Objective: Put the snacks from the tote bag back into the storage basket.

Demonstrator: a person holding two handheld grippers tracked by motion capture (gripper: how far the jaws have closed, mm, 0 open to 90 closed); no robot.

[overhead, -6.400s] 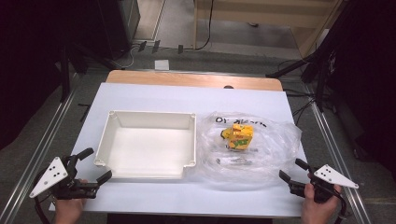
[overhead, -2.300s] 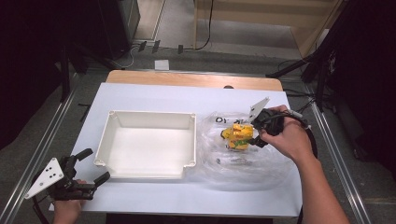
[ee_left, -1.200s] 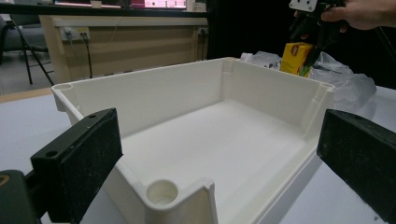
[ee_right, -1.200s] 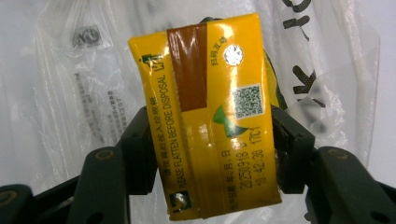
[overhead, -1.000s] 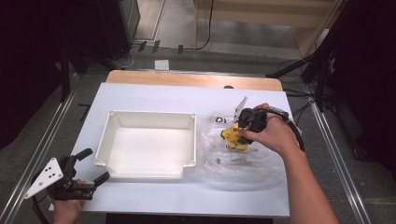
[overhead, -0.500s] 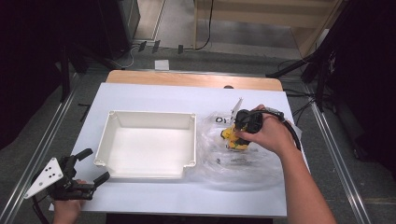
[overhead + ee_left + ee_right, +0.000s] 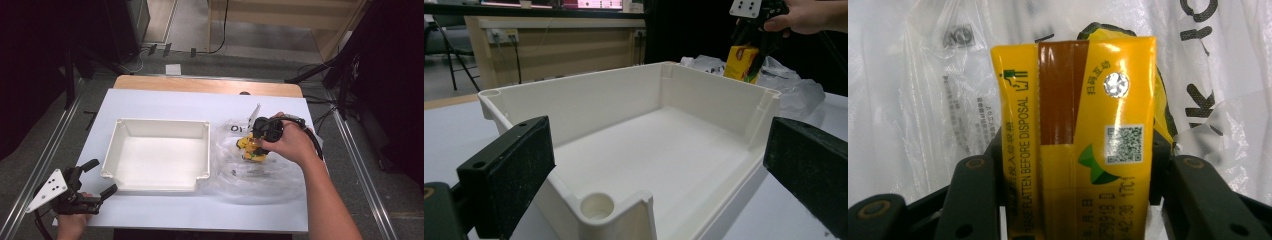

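Right gripper [image 7: 256, 146] clamped across the yellow carton [image 7: 1073, 135], jaws having just closed on it, long axis running out past the tips, over the bag [image 7: 280, 180]. Tray [image 7: 159, 185] left of it, nearer the idle, open left gripper [image 7: 97, 177].

One white tray [image 7: 159, 125], one plastic bag [image 7: 280, 185], one yellow carton [image 7: 1073, 135].

I see drink carton [image 7: 1073, 145]: glossy coated card, yellow with brown strip, small foil disc on top. Bag [image 7: 260, 170] under it: thin clear plastic film, crinkled, shiny. Tray [image 7: 157, 155]: off-white moulded plastic, smooth, matt. Table [image 7: 165, 102]: smooth matt white sheet; bare wood at far edge. My left gripper [image 7: 664, 170]: pads [image 7: 511, 172] matt black, faintly grainy.
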